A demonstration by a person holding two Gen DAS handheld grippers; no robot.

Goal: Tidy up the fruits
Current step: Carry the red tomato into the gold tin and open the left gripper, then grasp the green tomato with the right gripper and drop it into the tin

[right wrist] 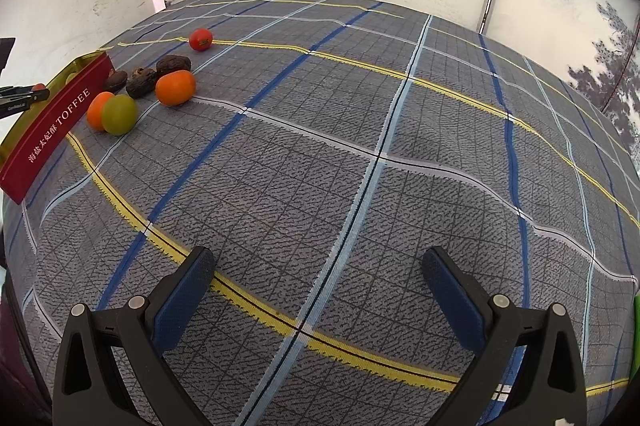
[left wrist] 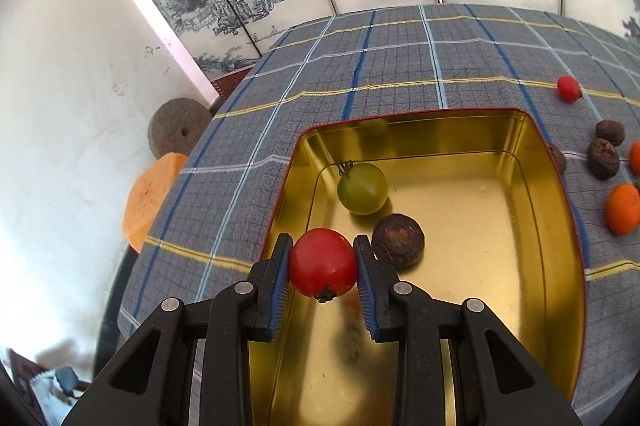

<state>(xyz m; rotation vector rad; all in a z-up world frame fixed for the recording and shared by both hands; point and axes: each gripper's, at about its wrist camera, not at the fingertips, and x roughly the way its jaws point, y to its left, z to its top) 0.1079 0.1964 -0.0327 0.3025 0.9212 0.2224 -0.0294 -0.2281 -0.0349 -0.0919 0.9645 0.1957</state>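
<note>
Left wrist view. The left gripper (left wrist: 322, 264) pinches a red tomato (left wrist: 322, 262) between its two fingers (left wrist: 280, 278), stem end turned down toward the camera. The tomato hangs over the near left corner of the open gold tin (left wrist: 536, 210), whose floor lies directly below and ahead of the fingers; the coming move, judged from this, is a short descent and release. Inside the tin, a green tomato (left wrist: 362, 188) sits ahead of the fingers and a brown wrinkled fruit (left wrist: 398, 241) just right of them, close enough to be nudged if the tomato rolls. On the counter (left wrist: 360, 66) right of the tin lie another small red tomato (left wrist: 568, 88), two more brown fruits (left wrist: 603, 158) and an orange fruit (left wrist: 622, 209).

Right wrist view. The right gripper (right wrist: 316, 290) hovers over bare checked cloth with fingers spread wide and nothing between them. The remaining fruits cluster far left beside the tin's red wall, well apart from it; the left hand is nearer.
</note>
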